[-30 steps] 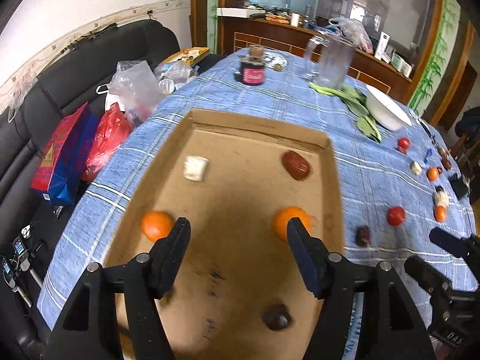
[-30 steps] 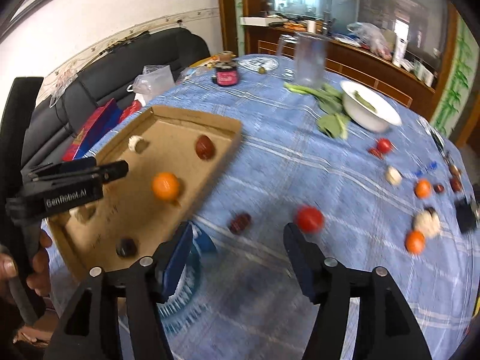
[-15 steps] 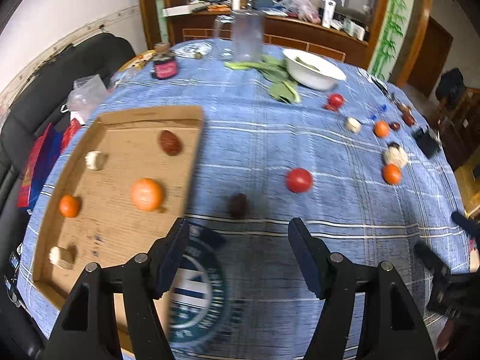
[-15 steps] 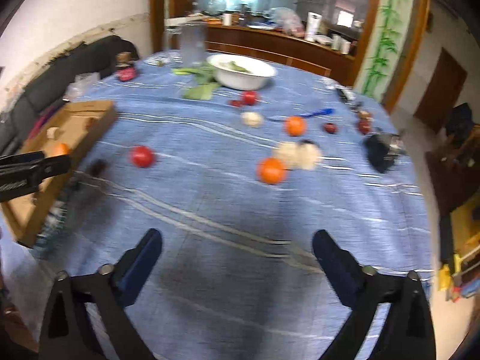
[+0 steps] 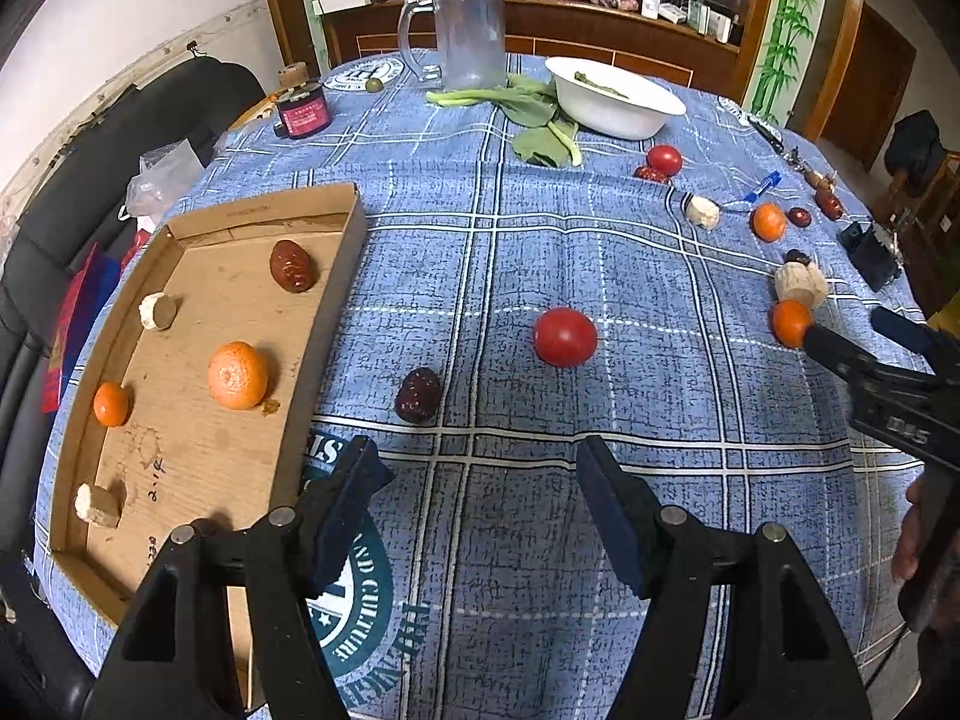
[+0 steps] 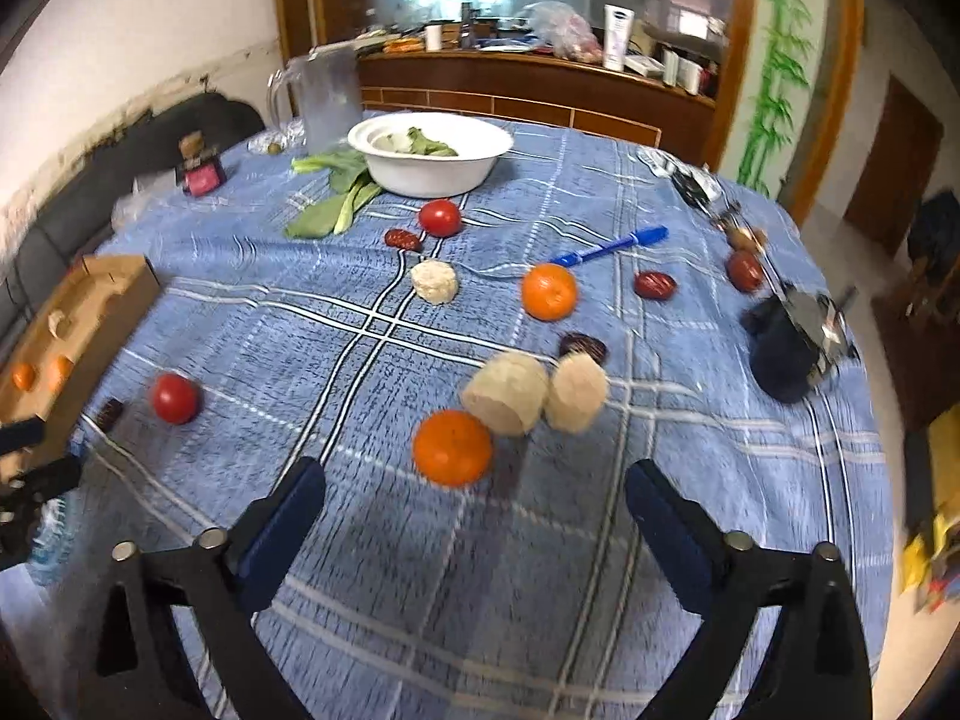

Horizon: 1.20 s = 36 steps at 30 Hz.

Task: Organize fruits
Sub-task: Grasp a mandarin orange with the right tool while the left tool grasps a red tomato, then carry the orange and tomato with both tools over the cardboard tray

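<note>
Cardboard tray (image 5: 324, 300), handwritten "2.1F"; left tongs (image 5: 474, 498) and right tongs (image 6: 474, 510) wide, empty.

Round table (image 5: 600, 252), covered with a blue plaid cloth. Landmark: the white bowl (image 5: 609, 96) at the far side.

- Clear jug (image 5: 468, 36): left of the bowl.
- Green leaves (image 5: 540, 132): just in front of the bowl, to its left.
- Dark jar (image 5: 303, 114): well left of the bowl.
- Cardboard tray (image 5: 327, 312): far left of the bowl, at the near edge.
- Tomato (image 6: 440, 217) and red date (image 6: 402, 239): just in front of the bowl.
- Blue pen (image 6: 609, 246): right of the bowl, nearer.
- Second tomato (image 5: 565, 337) and dark date (image 5: 418, 395): well in front of the bowl, near the tray.
- Two oranges (image 6: 548, 291), pale chunks (image 6: 507, 393), further dates (image 6: 655, 285): front right of the bowl.
</note>
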Tool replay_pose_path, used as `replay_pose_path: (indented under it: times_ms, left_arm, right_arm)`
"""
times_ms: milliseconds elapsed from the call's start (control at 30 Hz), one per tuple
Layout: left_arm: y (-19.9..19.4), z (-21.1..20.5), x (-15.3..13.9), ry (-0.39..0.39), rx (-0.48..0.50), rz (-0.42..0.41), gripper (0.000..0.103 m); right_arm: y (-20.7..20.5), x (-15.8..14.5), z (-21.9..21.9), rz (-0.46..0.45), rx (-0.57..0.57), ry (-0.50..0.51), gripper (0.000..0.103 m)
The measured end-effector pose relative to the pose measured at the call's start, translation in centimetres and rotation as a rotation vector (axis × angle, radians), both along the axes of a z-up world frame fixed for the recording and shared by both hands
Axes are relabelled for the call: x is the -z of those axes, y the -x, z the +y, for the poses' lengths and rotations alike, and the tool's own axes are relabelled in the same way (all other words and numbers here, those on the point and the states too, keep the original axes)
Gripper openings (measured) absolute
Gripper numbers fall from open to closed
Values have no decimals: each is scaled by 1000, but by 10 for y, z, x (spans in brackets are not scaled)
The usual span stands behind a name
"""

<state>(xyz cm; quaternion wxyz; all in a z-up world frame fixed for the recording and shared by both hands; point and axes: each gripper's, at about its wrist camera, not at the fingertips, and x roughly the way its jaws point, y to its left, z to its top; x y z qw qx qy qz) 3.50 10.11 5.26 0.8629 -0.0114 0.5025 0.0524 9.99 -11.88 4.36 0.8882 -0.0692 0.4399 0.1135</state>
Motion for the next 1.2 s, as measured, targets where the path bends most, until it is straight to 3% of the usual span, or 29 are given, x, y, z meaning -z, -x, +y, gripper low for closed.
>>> replay_pose_path:
  times_ms: [167, 333, 500, 567, 600, 633, 867, 1200]
  left_arm:
    - [-19, -8, 7, 8, 13, 22, 68]
    - [-47, -20, 18, 24, 20, 42, 68]
    - [-73, -31, 29, 40, 28, 26, 67]
    - [-81, -31, 38, 58, 30, 21, 50]
    - [-84, -30, 42, 61, 23, 31, 35]
    - [-83, -29, 40, 63, 26, 4, 31]
    - [-64, -13, 34, 198, 66, -9, 31]
    - [-10, -20, 18, 183, 133, -27, 31]
  right_arm:
    - [-20, 26, 4, 97, -2, -34, 53]
    - [-24, 29, -4, 103, -20, -77, 36]
    - [-19, 26, -9, 98, -32, -66, 36]
    - [-17, 27, -11, 101, -27, -73, 36]
    - [-16, 26, -13, 101, -24, -76, 36]
    - [-14, 25, -14, 99, -21, -76, 36]
    - [2, 16, -22, 71, -3, -63, 36]
    - [43, 2, -30, 51, 27, -89, 36]
